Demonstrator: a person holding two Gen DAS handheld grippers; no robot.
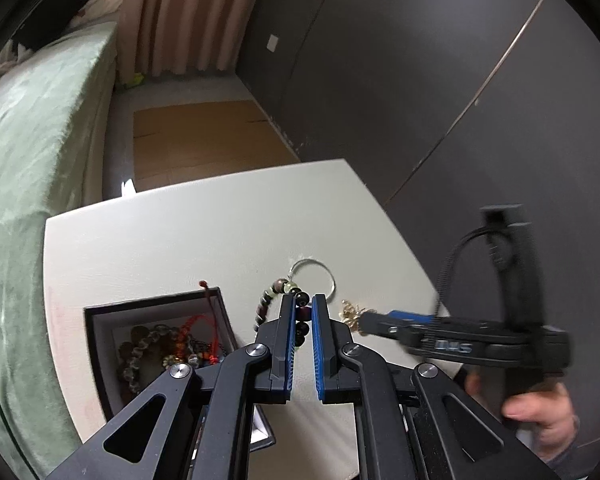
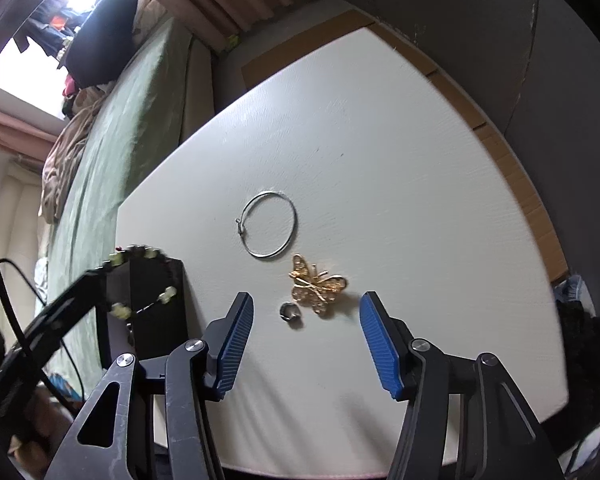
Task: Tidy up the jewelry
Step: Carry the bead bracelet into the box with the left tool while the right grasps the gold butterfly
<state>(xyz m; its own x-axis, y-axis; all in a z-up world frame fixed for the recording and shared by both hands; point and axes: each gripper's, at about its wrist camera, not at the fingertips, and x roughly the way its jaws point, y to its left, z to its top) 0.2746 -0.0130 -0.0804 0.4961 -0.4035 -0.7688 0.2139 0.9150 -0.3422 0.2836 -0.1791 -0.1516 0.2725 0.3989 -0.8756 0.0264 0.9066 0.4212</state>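
Left tool [image 1: 303,312] grips bead bracelet [image 1: 278,304] edge-on, loop upright

Gold butterfly brooch [image 2: 318,288] lies flat between silver hoop [image 2: 269,225] and small ring [image 2: 290,312].

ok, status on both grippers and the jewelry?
Left gripper shut on beaded bracelet, beside the box. Right gripper open over butterfly brooch and small ring. Silver hoop loose on table. Nothing blocking.
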